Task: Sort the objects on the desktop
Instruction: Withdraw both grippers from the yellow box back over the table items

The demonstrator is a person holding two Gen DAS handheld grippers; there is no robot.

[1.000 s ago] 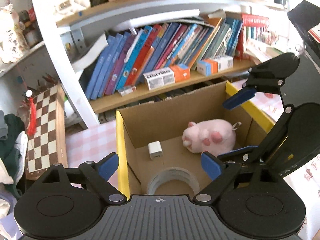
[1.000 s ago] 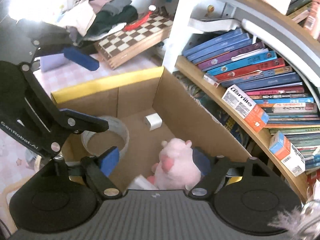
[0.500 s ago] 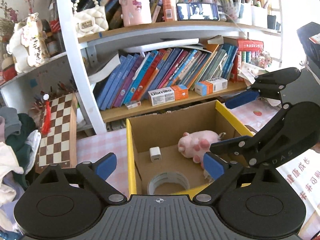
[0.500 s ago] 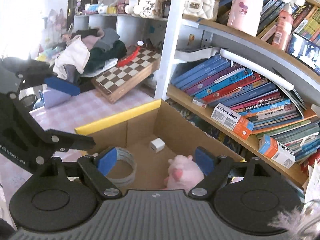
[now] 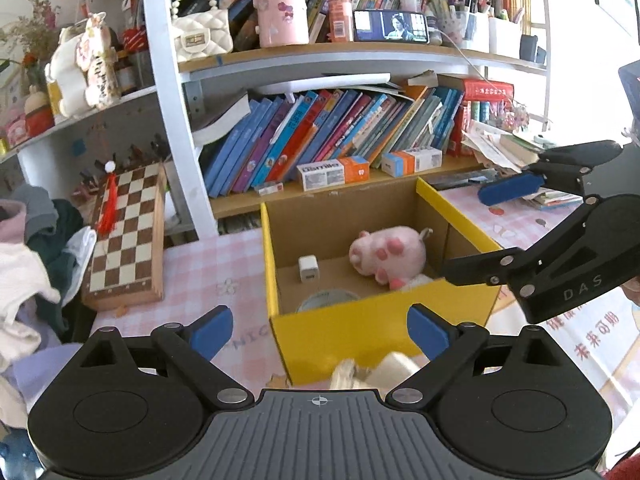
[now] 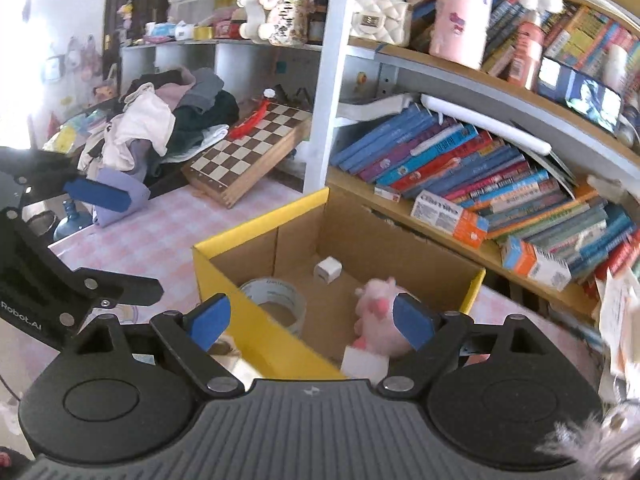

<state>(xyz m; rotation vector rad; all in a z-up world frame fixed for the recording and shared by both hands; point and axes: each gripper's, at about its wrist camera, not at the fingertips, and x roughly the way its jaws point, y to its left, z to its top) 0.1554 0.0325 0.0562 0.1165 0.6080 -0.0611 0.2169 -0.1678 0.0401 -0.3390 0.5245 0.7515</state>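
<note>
Holding nothing, left gripper (image 5: 320,330) and right gripper (image 6: 310,320) hover wide-fingered near the cardboard box (image 5: 376,330); pink plush (image 5: 387,255), tape roll (image 6: 276,304) and white cube (image 5: 308,269) lie collected inside.

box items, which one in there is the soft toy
The pink plush pig, lying toward the right side of the cardboard box. The white charger cube is small and hard-edged, and the tape roll is a ring.
</note>
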